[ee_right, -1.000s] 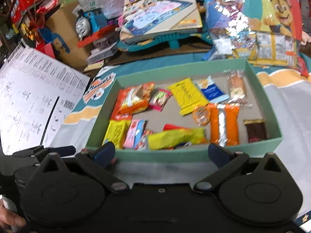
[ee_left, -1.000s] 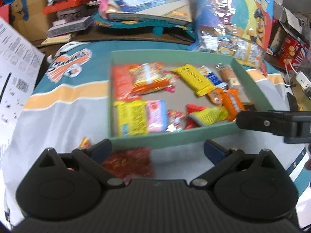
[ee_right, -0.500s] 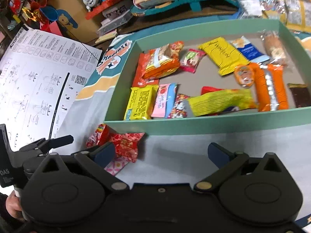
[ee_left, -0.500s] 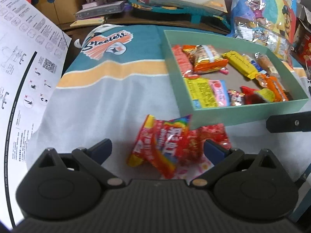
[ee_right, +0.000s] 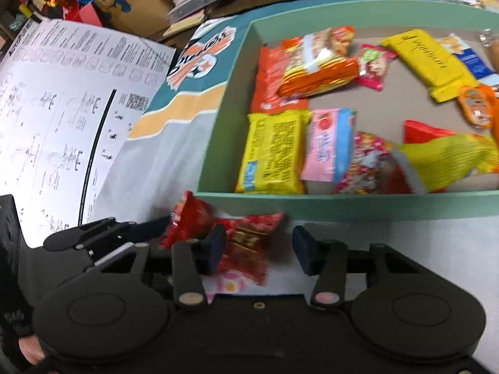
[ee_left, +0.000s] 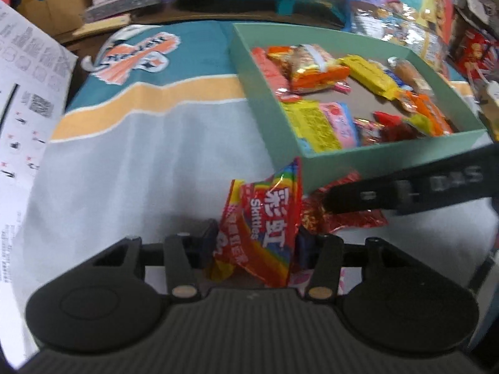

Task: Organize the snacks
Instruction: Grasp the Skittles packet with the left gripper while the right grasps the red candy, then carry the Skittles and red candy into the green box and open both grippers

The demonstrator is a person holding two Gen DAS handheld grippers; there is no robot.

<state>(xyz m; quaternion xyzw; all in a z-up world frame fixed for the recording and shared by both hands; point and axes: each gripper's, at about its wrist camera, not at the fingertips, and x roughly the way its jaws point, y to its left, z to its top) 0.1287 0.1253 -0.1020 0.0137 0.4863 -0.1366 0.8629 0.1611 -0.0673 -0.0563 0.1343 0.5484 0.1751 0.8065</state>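
— Left wrist view: what's the left claw (ee_left: 254,246) doing?
— Closing on the Skittles bag (ee_left: 265,227); its pads already press both sides, near the green box (ee_left: 343,168).
— And the right claw (ee_right: 259,251)?
— Closing too, around the red packet (ee_right: 246,246), right pad not touching yet.

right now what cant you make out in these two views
- Left wrist view: the lower part of the Skittles bag is hidden behind the left gripper, whose jaws are closing on it.
- Left wrist view: the right gripper covers part of the red foil packet.
- Right wrist view: the pink wrapper is mostly under that packet; its print is unreadable.
- Right wrist view: the green box is cut off by the right edge.
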